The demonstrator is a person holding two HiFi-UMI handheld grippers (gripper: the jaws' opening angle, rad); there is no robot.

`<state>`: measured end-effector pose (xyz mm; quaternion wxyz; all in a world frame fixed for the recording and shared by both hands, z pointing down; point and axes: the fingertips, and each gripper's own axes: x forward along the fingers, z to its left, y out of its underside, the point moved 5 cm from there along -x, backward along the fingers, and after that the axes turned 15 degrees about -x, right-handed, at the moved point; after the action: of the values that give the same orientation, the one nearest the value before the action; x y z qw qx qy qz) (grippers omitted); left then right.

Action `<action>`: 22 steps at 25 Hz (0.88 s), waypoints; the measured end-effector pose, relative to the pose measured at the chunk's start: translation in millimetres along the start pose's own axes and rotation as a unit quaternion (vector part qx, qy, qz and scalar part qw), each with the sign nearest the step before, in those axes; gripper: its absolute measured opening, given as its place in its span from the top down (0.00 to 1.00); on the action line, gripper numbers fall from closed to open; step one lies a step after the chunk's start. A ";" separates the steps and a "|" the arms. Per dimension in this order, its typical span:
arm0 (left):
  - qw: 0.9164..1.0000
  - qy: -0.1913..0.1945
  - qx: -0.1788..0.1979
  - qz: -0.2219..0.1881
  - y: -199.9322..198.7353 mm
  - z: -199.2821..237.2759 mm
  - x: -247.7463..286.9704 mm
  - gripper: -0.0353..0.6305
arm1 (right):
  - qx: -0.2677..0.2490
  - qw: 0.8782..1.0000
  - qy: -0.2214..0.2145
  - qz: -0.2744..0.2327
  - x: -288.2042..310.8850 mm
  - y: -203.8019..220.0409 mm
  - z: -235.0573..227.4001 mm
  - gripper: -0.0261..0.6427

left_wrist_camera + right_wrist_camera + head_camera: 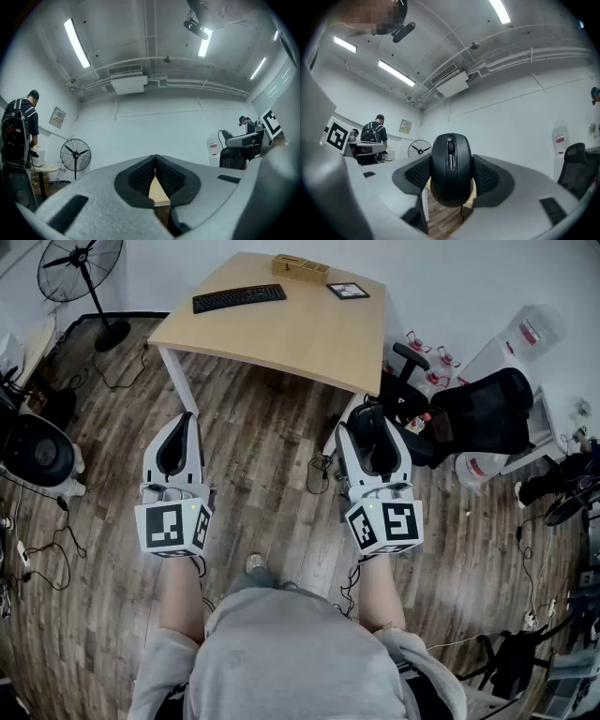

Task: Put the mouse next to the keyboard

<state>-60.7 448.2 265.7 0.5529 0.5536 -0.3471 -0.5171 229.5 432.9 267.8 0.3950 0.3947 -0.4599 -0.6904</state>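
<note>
- Our right tongs clench the mouse; our left tongs are closed and empty.
- We should carry it level to the bench and set it gently just beside the keyboard.

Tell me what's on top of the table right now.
On the table: a black keyboard, a wooden box and a small dark-framed square. The mouse isn't there; the right gripper holds it. The box's inside is not visible.

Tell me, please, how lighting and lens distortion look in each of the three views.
Head view: evenly lit and sharp, but the floor planks bow toward the edges. Left gripper view: strong fisheye with dark corners, and the ceiling lights glare white. Right gripper view: same fisheye and dark corners, with the mouse crisp up close.
</note>
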 end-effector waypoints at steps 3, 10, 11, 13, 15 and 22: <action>1.000 -0.002 0.000 0.001 1.4 -3.6 -4.1 0.93 | 0.002 1.000 0.000 0.001 -4.4 1.7 -3.9 0.60; 1.000 -0.002 0.002 0.005 4.4 -11.7 -1.2 0.93 | 0.006 1.000 0.004 0.002 -6.2 5.5 -14.9 0.60; 1.000 -0.002 0.003 0.005 4.8 -11.9 0.0 0.93 | 0.008 1.000 0.005 0.003 -5.4 6.6 -15.9 0.60; 1.000 -0.002 0.003 0.004 4.9 -11.5 3.1 0.93 | 0.010 1.000 0.006 0.003 -3.2 8.3 -17.6 0.60; 1.000 -0.003 0.004 0.002 4.4 -9.2 7.0 0.93 | 0.012 1.000 0.006 0.003 0.8 9.7 -18.4 0.60; 1.000 -0.005 0.001 -0.004 4.0 12.0 25.8 0.93 | 0.008 1.000 0.006 0.005 26.9 13.6 -12.2 0.60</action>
<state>-65.7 419.9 266.4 0.5487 0.5531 -0.3480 -0.5215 232.9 400.9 272.5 0.3980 0.4002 -0.4649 -0.6821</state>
